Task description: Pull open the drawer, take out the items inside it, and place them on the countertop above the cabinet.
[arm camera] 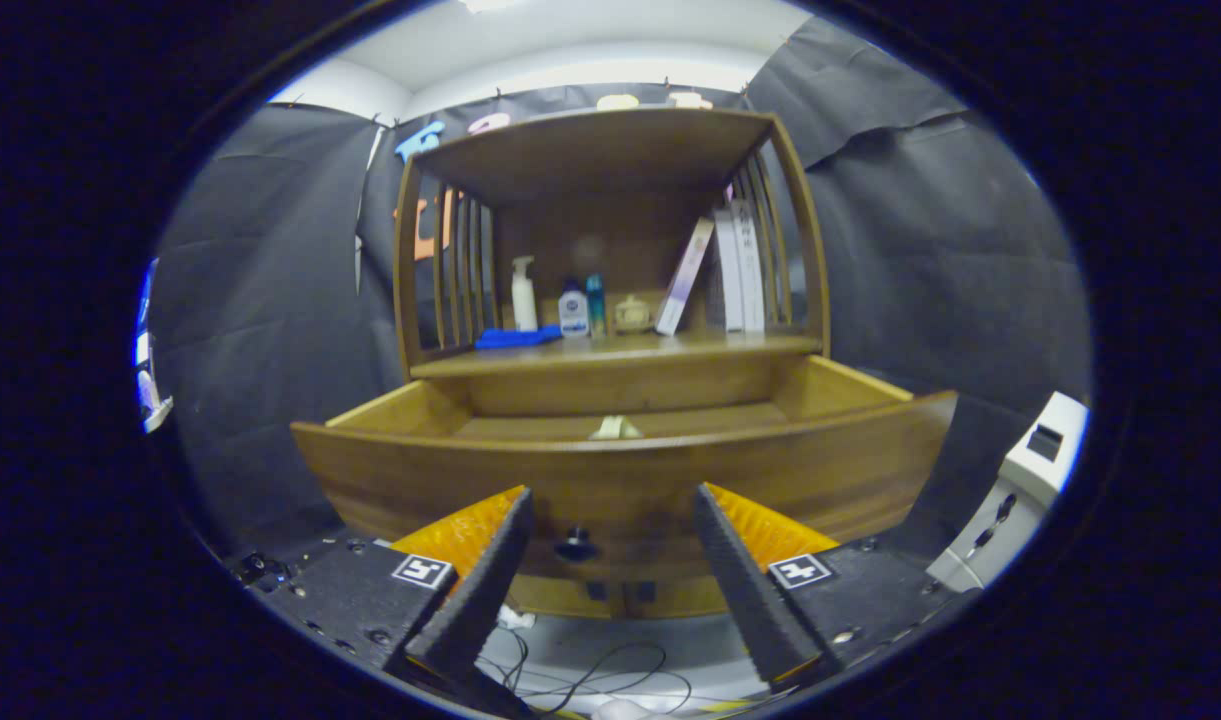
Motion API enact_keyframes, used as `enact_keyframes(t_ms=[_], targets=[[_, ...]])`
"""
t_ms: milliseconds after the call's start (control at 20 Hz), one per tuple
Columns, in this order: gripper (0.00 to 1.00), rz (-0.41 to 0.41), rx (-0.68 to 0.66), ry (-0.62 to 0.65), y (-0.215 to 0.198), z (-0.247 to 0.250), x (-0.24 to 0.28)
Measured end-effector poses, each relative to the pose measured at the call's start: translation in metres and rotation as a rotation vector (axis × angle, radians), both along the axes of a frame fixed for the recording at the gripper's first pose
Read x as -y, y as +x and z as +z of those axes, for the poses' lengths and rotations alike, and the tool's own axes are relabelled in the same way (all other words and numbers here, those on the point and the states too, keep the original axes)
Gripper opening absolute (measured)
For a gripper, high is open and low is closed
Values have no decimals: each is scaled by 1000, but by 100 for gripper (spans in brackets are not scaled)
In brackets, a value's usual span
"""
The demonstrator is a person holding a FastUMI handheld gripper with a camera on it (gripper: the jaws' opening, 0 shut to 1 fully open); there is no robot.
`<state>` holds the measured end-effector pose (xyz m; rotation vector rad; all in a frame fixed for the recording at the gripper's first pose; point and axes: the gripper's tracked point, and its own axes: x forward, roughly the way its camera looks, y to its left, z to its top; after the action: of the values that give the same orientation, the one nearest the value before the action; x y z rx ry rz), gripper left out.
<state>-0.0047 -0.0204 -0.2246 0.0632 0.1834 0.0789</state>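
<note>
In the gripper view, the claw stands wide open at the bottom of the frame, its two fingers spread apart with nothing between them but air. Just ahead of them, in the lower middle of the frame, is the small dark round knob on the front of the brown wooden drawer. The drawer is pulled out from the wooden cabinet. Inside it, near its middle, lies a small pale yellowish item; its kind is too small to tell. Above the drawer, at the centre of the frame, the table top of the cabinet carries a white spray bottle, a small white bottle, a slim teal bottle, a flat blue cloth and several upright white books, one leaning.
</note>
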Motion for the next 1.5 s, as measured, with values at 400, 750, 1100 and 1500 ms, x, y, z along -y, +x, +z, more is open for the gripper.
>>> enact_keyframes(t_ms=[400, 750, 1100, 1500], targets=[[100, 11, 59, 14, 40, 104, 17], [100, 24, 10, -5, 110, 153, 10], [100, 102, -222, -97, 164, 115, -27], [98, 137, -611, -127, 187, 18, -34]])
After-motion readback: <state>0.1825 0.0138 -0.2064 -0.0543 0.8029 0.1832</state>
